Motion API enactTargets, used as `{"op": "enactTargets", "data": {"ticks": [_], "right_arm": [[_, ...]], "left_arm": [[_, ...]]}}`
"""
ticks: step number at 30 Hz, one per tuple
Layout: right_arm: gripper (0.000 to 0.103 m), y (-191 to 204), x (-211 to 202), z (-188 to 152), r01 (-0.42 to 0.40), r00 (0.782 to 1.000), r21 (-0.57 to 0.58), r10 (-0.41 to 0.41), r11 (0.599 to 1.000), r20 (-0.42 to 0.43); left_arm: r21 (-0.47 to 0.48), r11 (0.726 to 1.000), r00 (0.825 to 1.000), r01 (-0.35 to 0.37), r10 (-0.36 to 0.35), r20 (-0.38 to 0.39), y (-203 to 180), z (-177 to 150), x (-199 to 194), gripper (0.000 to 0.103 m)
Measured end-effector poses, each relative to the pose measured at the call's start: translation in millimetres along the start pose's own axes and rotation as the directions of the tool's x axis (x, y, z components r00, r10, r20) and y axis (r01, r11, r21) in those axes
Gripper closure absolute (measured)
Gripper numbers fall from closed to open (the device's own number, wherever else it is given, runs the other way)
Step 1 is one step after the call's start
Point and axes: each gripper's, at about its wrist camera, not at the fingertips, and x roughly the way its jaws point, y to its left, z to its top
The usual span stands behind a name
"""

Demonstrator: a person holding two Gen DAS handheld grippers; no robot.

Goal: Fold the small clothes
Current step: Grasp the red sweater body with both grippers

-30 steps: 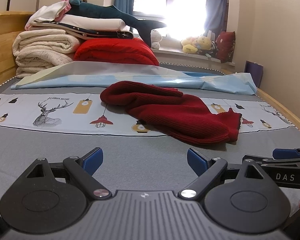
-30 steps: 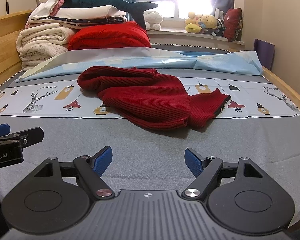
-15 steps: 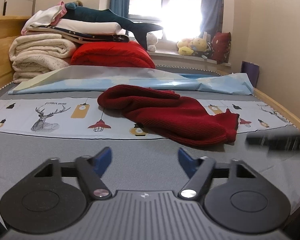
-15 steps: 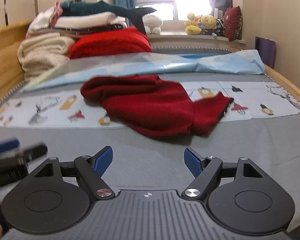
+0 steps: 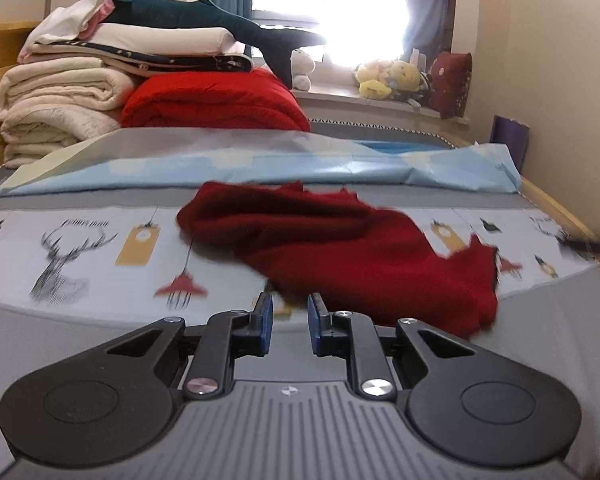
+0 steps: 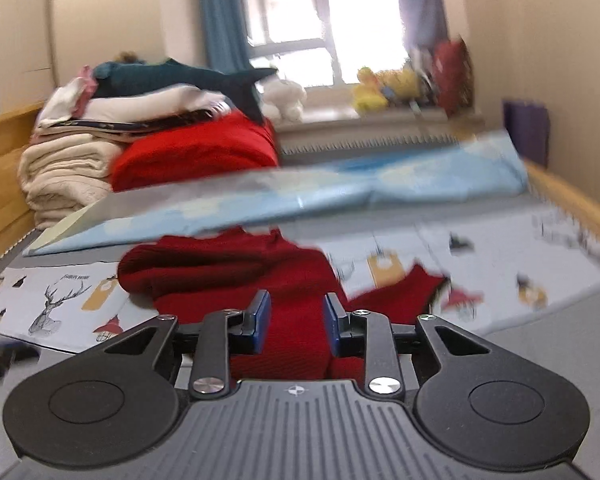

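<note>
A crumpled dark red knit garment (image 5: 340,248) lies on the printed strip of the bed. My left gripper (image 5: 290,314) is narrowed but still open, just short of the garment's near left edge, with nothing between its blue pads. My right gripper (image 6: 296,316) is partly open over the garment (image 6: 236,268), whose red fabric shows between and below the pads; no grip is visible. The right view is blurred.
A light blue sheet (image 5: 260,160) lies across the bed behind the garment. Folded white blankets (image 5: 56,108), a red quilt (image 5: 216,100) and a plush shark are stacked at the back left. Plush toys sit on the windowsill. A wooden bed rail (image 6: 572,204) runs along the right.
Both grippers have moved forward to the red garment and their jaws have narrowed from wide open. The right gripper now sits over the garment's near edge.
</note>
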Motion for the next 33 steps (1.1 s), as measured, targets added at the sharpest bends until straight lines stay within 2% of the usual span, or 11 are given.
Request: {"op": "enactTargets", "data": {"ticks": [5,10,13,15,17,23,24,25,26,30,33], "right_arm": [[0.07,-14,10,8,-0.022,1.0,0.076,0.021,0.997,0.008],[0.07,-22,24,13,-0.031,0.999,0.115,0.033,0.993,-0.012],[0.07,-27,25,20,-0.019,1.0,0.127,0.018,0.992,0.009],[0.07,-31,26,22,-0.015,1.0,0.137,0.015,0.99,0.007],[0.07,-34,27,23,-0.012,1.0,0.143,0.012,0.99,0.005],[0.07,-38,32,23,-0.005,1.0,0.141,0.008,0.99,-0.019],[0.07,-38,32,23,-0.005,1.0,0.138,0.008,0.99,-0.021],[0.07,-38,32,24,-0.004,1.0,0.131,0.007,0.991,-0.023],[0.07,-38,33,24,-0.001,1.0,0.126,0.005,0.992,-0.027],[0.07,-41,38,26,0.02,0.999,0.141,-0.015,0.99,-0.038],[0.07,-46,39,28,0.027,0.999,0.177,-0.021,0.984,-0.037]], "left_arm": [[-0.06,0.998,1.0,0.017,-0.018,-0.015,-8,47,81,0.083],[-0.199,0.98,0.998,0.022,-0.034,-0.058,-11,79,164,0.082],[-0.272,0.962,0.996,0.031,-0.053,-0.073,-16,90,209,0.073],[-0.346,0.937,0.994,0.05,-0.082,-0.078,-18,95,238,0.068],[-0.425,0.903,0.989,0.059,-0.112,-0.1,-20,100,267,0.047],[-0.635,0.772,0.975,0.031,-0.164,-0.152,-11,101,330,0.048],[-0.63,0.777,0.973,0.003,-0.147,-0.177,-9,102,337,0.061],[-0.602,0.797,0.974,-0.034,-0.109,-0.199,-7,102,340,0.086],[-0.568,0.821,0.973,-0.053,-0.085,-0.213,-5,104,341,0.091],[-0.385,0.923,0.98,0.01,-0.085,-0.177,12,119,298,0.094],[-0.298,0.952,0.982,0.07,-0.118,-0.147,53,116,233,0.095]]}}
